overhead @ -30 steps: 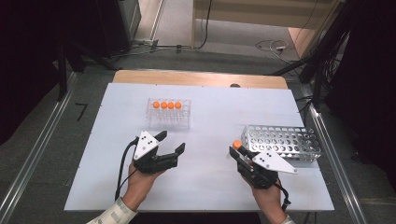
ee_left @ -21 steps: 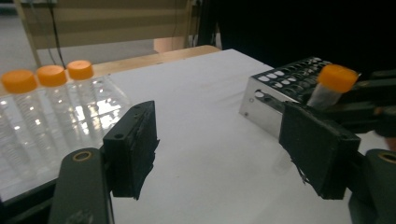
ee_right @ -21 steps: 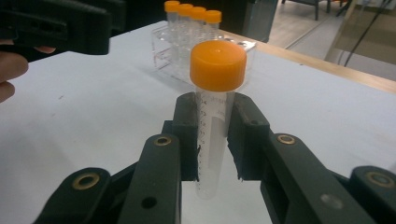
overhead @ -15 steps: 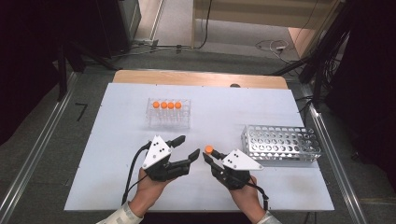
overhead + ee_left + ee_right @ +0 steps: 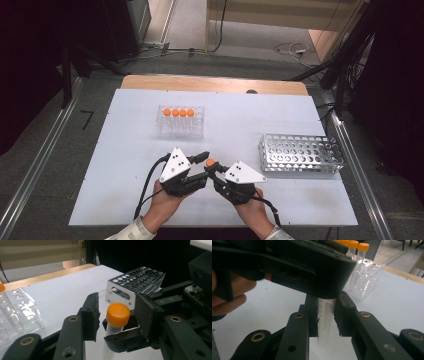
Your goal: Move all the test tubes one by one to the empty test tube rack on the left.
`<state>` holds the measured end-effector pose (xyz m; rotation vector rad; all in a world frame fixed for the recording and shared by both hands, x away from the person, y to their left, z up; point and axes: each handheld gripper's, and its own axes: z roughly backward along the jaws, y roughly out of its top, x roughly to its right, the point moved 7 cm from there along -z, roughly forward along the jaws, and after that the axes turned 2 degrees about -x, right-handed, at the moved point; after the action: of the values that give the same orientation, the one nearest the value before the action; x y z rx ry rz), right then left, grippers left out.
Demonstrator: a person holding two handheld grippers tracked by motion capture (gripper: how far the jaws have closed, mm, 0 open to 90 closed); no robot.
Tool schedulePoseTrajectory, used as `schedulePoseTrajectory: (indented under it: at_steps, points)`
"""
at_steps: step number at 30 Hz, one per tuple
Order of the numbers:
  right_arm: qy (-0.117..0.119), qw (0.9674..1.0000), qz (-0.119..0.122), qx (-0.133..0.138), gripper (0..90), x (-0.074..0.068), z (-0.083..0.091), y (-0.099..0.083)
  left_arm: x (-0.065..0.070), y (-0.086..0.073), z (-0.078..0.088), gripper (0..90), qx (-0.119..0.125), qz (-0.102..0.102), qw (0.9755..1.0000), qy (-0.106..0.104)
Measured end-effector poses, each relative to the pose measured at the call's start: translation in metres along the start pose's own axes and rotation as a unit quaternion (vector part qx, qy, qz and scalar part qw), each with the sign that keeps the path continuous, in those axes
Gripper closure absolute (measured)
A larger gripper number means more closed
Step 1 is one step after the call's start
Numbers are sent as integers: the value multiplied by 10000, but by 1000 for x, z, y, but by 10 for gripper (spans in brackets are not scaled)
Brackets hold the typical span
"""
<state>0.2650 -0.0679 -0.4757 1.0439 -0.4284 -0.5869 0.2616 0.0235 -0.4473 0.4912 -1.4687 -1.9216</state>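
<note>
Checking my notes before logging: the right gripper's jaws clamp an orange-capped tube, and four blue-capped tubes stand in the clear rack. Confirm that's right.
One slip: the four caps in the clear rack are orange, not blue, as the high view shows. The right gripper does clamp the orange-capped tube.

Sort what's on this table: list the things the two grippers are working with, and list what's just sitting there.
In hand:
- orange-capped tube, clamped in the right gripper
- left gripper, jaws closing around the tube's cap, not yet pressing on it

Standing by:
- clear rack with four capped tubes
- metal rack
</note>
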Motion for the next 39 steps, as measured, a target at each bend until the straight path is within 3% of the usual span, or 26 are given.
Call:
schedulePoseTrajectory:
  at_steps: [8, 14, 19, 25, 30, 39]
  points:
    - [24, 10000, -33, 29, 717, 0, 1, 1, 1, -2, -1, 683, -2, -102, 9999, 18]
    - [37, 10000, -57, 21, 708, 0, 1, 1, 0, -2, -1, 699, 7, -71, 10000, 6]
    - [154, 9998, -71, -77, 489, 0, 2, -1, -6, 0, 4, 701, 49, -4, 10000, 57]
    - [119, 9997, -164, -125, 326, 12, 10, -4, -26, 5, 14, 701, 180, 222, 9993, 252]
    - [-72, 9996, -248, -118, 314, 31, 25, -11, -53, 11, 28, 701, 312, 444, 9970, 558]
    - [-433, 9976, -498, -209, 298, 63, 58, -27, -91, 20, 42, 701, 356, 548, 9919, 1085]
